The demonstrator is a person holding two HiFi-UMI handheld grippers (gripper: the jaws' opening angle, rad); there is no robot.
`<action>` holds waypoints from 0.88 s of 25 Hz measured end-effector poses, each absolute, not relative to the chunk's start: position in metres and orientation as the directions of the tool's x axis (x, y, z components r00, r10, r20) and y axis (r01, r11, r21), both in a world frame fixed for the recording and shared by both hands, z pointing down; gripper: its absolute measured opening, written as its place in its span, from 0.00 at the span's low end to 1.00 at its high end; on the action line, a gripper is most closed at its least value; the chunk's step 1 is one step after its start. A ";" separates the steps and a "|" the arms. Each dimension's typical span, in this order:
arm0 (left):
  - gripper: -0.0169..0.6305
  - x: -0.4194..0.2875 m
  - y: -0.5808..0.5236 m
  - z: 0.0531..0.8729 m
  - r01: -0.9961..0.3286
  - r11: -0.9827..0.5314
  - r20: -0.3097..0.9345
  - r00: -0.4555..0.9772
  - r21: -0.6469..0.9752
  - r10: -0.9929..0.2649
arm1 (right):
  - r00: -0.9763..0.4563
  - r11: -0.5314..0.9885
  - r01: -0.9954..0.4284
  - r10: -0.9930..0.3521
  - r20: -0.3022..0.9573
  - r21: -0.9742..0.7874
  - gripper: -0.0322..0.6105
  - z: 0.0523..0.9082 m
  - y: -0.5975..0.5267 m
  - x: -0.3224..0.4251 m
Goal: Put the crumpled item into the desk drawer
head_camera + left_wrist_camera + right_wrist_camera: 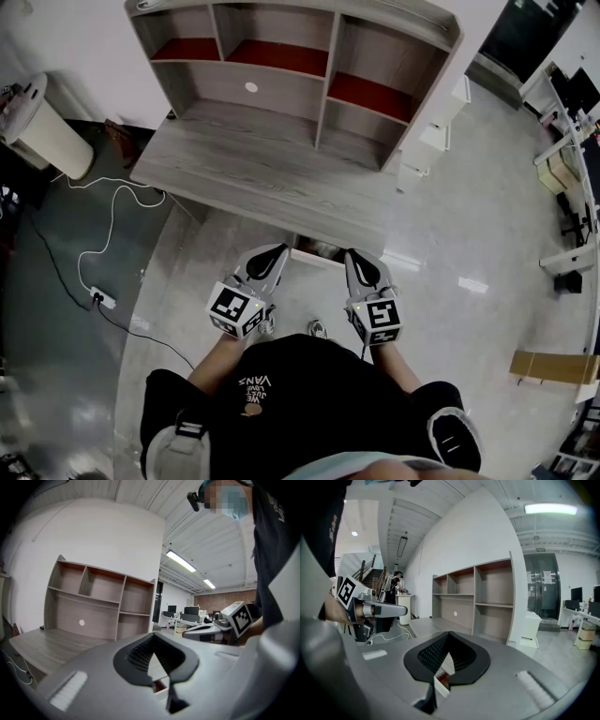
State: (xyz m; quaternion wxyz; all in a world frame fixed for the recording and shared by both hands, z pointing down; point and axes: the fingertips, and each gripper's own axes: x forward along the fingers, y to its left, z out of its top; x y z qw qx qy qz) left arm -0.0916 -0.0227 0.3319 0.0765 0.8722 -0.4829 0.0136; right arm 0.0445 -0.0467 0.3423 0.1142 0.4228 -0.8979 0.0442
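Note:
No crumpled item shows in any view. The grey wooden desk (pixel 272 178) with its shelf hutch (pixel 281 56) stands ahead of me. Its drawer (pixel 314 249) sticks out a little below the front edge, with a reddish inside glimpsed past the jaws in the left gripper view (pixel 159 686) and the right gripper view (pixel 443 679). My left gripper (pixel 278 251) and right gripper (pixel 352 254) hover side by side just in front of the drawer. Both are shut and empty. The left gripper (pixel 153 638) sees the right one (pixel 206 632) beside it. The right gripper (pixel 447 638) sees the left (pixel 379 611).
A white bin (pixel 42 127) stands left of the desk, and a white cable runs to a power strip (pixel 98 298) on the floor. A white cabinet (pixel 436 136) stands right of the desk. A cardboard piece (pixel 553 367) lies at the far right.

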 end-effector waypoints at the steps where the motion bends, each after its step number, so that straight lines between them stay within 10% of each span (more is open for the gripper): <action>1: 0.11 -0.092 -0.023 0.330 -0.845 -0.522 0.096 0.533 0.117 -0.841 | -0.615 0.636 -0.771 -0.752 0.238 0.019 0.05 0.341 -0.047 0.045; 22: 0.11 -0.101 -0.018 0.322 -0.850 -0.517 0.081 0.525 0.103 -0.847 | -0.607 0.624 -0.781 -0.767 0.208 0.018 0.05 0.333 -0.047 0.040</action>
